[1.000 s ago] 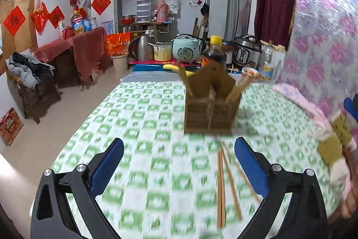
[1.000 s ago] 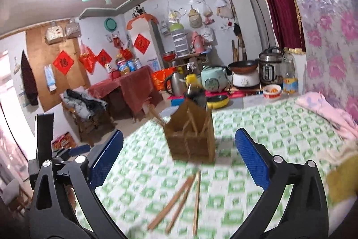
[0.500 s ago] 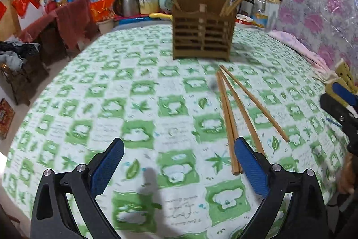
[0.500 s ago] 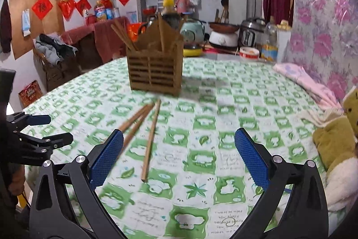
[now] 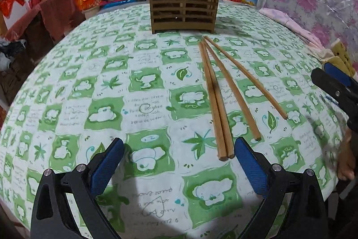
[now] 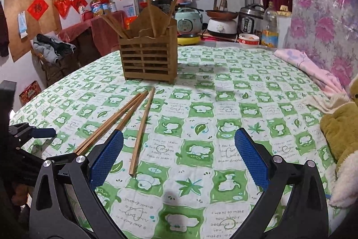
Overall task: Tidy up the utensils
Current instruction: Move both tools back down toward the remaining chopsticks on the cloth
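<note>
Left fingers (image 5: 107,162): spread wide apart, holding nothing, low over the green-checked tablecloth (image 5: 143,104).
Left gripper (image 5: 179,162): just left of the chopsticks' near ends.
Chopsticks (image 5: 216,100): four lie loose on the cloth, fanning from in front of the wooden holder (image 5: 183,3).
Right gripper (image 6: 179,158): jaws wide, empty, just right of the chopsticks.
Holder: upright, with more chopsticks inside.

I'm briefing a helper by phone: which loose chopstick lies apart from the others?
On the green-checked tablecloth, in front of the slatted wooden holder, lie four loose chopsticks. The lone chopstick is nearest the right gripper; it splays away from the others.
</note>
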`<state>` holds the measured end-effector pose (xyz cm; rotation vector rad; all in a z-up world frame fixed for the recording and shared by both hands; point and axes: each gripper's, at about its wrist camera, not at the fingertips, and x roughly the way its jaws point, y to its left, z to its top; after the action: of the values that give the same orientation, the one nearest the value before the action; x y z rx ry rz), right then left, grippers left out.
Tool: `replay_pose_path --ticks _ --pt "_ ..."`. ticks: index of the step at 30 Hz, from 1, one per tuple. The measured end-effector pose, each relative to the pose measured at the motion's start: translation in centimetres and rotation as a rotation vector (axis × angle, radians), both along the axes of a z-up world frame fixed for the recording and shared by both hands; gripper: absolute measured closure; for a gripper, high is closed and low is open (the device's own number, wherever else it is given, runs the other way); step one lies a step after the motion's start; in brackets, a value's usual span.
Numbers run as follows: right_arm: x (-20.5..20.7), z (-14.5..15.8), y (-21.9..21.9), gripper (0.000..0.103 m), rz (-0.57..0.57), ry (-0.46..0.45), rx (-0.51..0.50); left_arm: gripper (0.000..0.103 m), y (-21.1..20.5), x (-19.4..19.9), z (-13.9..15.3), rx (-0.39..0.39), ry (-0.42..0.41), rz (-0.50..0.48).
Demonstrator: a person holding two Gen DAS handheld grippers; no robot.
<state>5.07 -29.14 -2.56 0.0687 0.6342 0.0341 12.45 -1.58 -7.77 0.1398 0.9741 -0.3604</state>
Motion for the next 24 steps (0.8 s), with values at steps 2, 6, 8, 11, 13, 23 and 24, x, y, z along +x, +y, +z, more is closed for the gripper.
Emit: replay_pose_path --ticks 2,6,8,11,13,23,24 --pt "0.0 0.0 -0.2 0.007 -0.002 0.0 0.009 0.006 0.1 0.2 -0.1 0.004 0.003 0.009" --pt "0.1 -0.1 -0.5 0.007 -0.004 0.005 0.026 0.006 -0.2 0.3 -0.2 0.036 0.002 0.014" --pt "0.0 -0.1 -0.6 0.007 -0.004 0.006 0.031 0.006 0.0 0.4 -0.1 0.04 0.005 0.026" --pt "0.0 -0.1 -0.6 0.007 -0.003 0.005 0.029 0.006 0.7 0.8 0.0 0.037 0.011 0.057" --pt "0.0 -0.1 -0.6 0.007 -0.004 0.005 0.03 0.006 1.2 0.9 0.0 0.045 0.014 0.071" --pt "0.1 -0.2 -0.7 0.007 -0.004 0.009 0.043 0.006 3.8 1.2 0.2 0.034 0.009 0.122" --pt "0.2 -0.3 -0.7 0.007 -0.004 0.009 0.043 0.006 4.1 1.2 0.2 0.034 0.005 0.127"
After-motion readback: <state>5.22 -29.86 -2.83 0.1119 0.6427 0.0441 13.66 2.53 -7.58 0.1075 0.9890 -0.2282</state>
